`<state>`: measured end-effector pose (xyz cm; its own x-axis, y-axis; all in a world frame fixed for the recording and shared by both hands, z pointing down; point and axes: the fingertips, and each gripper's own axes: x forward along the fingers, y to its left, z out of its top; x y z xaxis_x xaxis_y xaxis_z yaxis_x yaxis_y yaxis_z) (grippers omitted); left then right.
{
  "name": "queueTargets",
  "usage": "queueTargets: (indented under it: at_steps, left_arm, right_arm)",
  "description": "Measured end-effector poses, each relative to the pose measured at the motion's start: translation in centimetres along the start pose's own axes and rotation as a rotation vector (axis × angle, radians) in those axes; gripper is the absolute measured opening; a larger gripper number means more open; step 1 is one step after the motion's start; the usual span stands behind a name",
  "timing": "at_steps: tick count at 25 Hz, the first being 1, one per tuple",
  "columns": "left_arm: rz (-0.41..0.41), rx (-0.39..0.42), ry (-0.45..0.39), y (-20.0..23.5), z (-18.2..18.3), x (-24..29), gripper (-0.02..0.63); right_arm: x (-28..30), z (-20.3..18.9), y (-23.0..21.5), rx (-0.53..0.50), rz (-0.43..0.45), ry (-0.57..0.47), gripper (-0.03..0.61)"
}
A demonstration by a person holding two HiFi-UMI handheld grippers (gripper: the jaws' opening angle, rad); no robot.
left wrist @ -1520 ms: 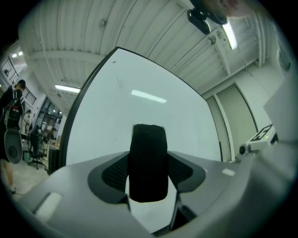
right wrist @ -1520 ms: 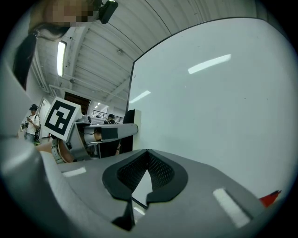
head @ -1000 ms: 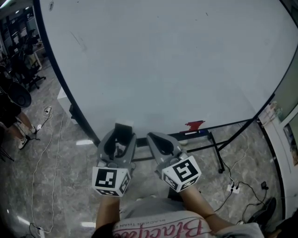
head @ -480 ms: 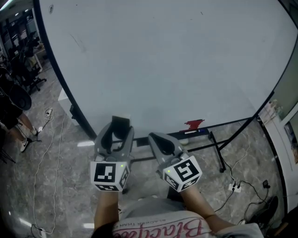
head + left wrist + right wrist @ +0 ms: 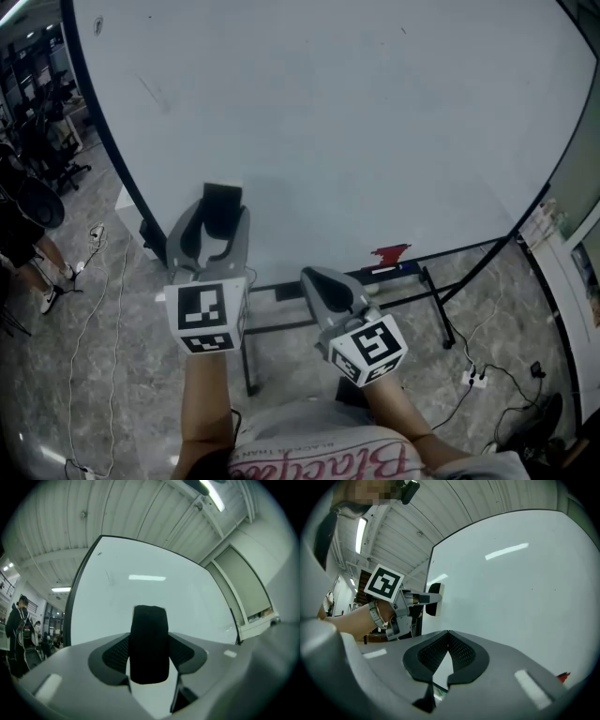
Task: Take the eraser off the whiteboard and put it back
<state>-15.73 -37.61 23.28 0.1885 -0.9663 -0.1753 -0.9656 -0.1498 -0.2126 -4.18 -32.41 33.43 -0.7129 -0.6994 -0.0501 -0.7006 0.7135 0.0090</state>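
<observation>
The fingers of the left gripper are clamped on the one eraser, one ribbed black pad pressing each of its long sides. The right gripper has its fingers closed on each other, tips meeting, with nothing between them. That makes two grippers, each with one marker cube: the left cube and the right cube, both white with black squares. Each gripper shell is smooth grey plastic, and each pad has a fine mesh-like grain.

The eraser is a rounded, oblong block, dark and fuzzy on the back that faces the left gripper. Its long axis stands upright, across the line of the jaws, and its top pokes above them. From the right gripper view it shows a paler layer on the side turned to the whiteboard (whether that layer touches the board I cannot tell). It sits low on the board, near the left edge.

The left gripper is raised higher and further forward than the right, which hangs level near the person's body.

Beyond them is a single whiteboard, smooth, glossy and dark-framed, on a metal stand. One small red thing rests at its lower edge, right of both grippers. The floor is polished grey stone with a thin cable trailing across it.
</observation>
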Motion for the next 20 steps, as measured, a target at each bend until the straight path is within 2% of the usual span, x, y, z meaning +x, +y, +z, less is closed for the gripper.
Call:
queueTargets:
  at_steps: [4, 9, 14, 20]
  left_arm:
    - [0.066, 0.119, 0.04, 0.5, 1.3, 1.5, 0.236]
    - [0.128, 0.207, 0.094, 0.9, 1.4, 3.2, 0.236]
    - [0.148, 0.204, 0.124, 1.3, 1.1, 4.2, 0.236]
    - [0.134, 0.203, 0.121, 1.4, 1.0, 4.3, 0.241]
  right_arm:
    - [0.2, -0.1, 0.2, 0.001, 0.008, 0.005, 0.002]
    - [0.7, 0.2, 0.7, -0.011, 0.023, 0.001, 0.002]
    - [0.8, 0.2, 0.6, -0.01, 0.015, -0.005, 0.002]
    - [0.9, 0.1, 0.4, -0.007, -0.002, -0.002, 0.002]
